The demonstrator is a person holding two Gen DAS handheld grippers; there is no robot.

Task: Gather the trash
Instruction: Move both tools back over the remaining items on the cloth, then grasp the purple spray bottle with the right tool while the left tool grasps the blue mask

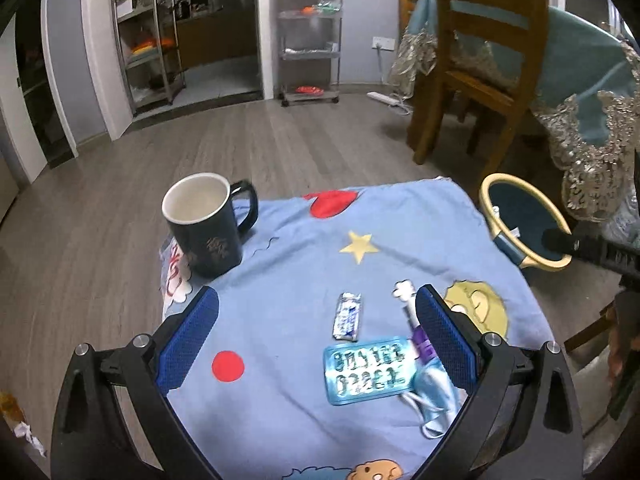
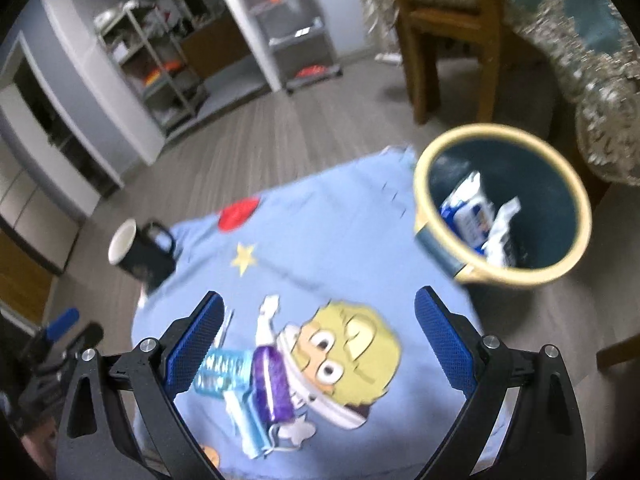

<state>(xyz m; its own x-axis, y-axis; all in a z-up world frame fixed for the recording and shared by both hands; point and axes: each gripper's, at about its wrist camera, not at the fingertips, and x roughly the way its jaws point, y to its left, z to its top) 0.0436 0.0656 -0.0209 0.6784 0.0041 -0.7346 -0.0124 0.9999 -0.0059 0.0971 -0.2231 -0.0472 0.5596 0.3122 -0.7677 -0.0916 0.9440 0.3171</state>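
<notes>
Both grippers, left (image 1: 318, 340) and right (image 2: 318, 344), spread wide, empty, above blister pack (image 1: 368, 370); trash bin (image 2: 560, 268) beyond it.

The left tool (image 1: 318, 320) has black, curved plastic arms with round silver screws at the joints. Its two fingers (image 1: 188, 342) carry blue pads with a fine dotted texture. The right tool (image 2: 318, 322) has the same black arms, silver screws and blue pads (image 2: 444, 344).

A light-blue cartoon-print cloth (image 1: 304, 280) carries a dark navy mug (image 1: 208, 232); the dark-teal bin (image 2: 504, 204) has a cream rim.
</notes>
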